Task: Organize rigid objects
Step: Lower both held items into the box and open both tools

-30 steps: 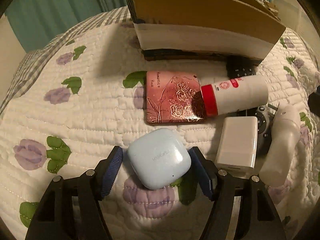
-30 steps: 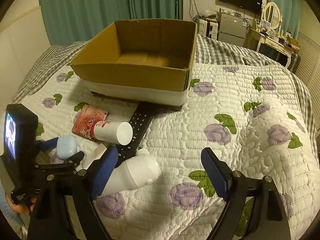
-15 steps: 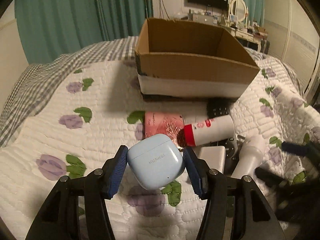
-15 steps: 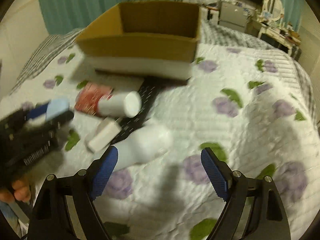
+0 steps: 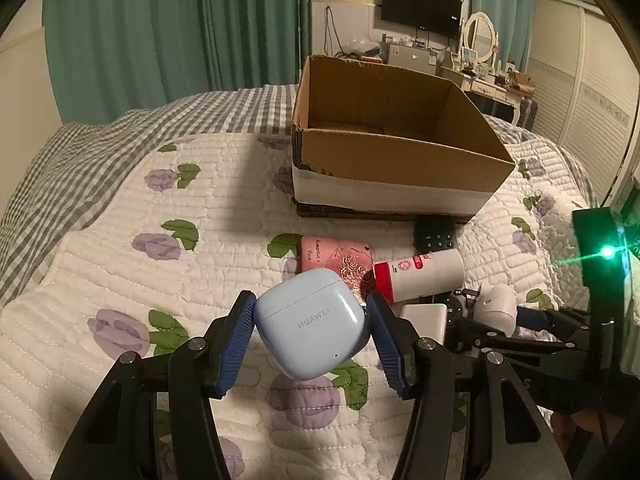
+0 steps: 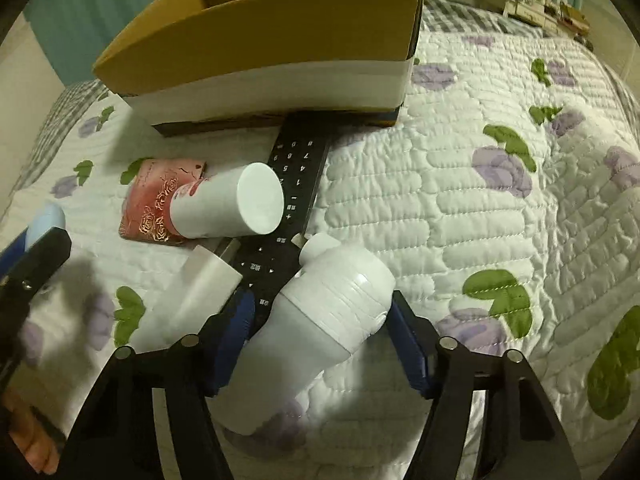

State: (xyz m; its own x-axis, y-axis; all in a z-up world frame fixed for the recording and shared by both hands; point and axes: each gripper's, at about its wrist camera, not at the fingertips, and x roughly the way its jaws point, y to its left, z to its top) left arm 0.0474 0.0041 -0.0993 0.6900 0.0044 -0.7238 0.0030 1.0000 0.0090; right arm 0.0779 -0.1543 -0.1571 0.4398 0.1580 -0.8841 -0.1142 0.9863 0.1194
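Note:
My left gripper point(image 5: 312, 332) is shut on a light blue earbuds case point(image 5: 312, 326) and holds it above the quilt, in front of the open cardboard box point(image 5: 396, 168). My right gripper point(image 6: 320, 320) straddles a white plastic bottle point(image 6: 320, 320) lying on the quilt; its blue pads sit at both sides of the bottle, still slightly apart. The bottle also shows in the left wrist view point(image 5: 496, 308). A pink rose-patterned case point(image 6: 160, 200), a white tube with a red band point(image 6: 228, 204), a black remote point(image 6: 288, 216) and a white charger block point(image 6: 188, 300) lie close by.
The cardboard box point(image 6: 272, 52) stands on the flowered quilt point(image 6: 500, 208) just behind the pile, over the remote's far end. Teal curtains point(image 5: 180, 32) and a dresser with a TV point(image 5: 420, 12) stand beyond the bed.
My left gripper closed on the earbuds case and lifted it off the quilt. My right gripper dropped down and forward around the white bottle and narrowed.

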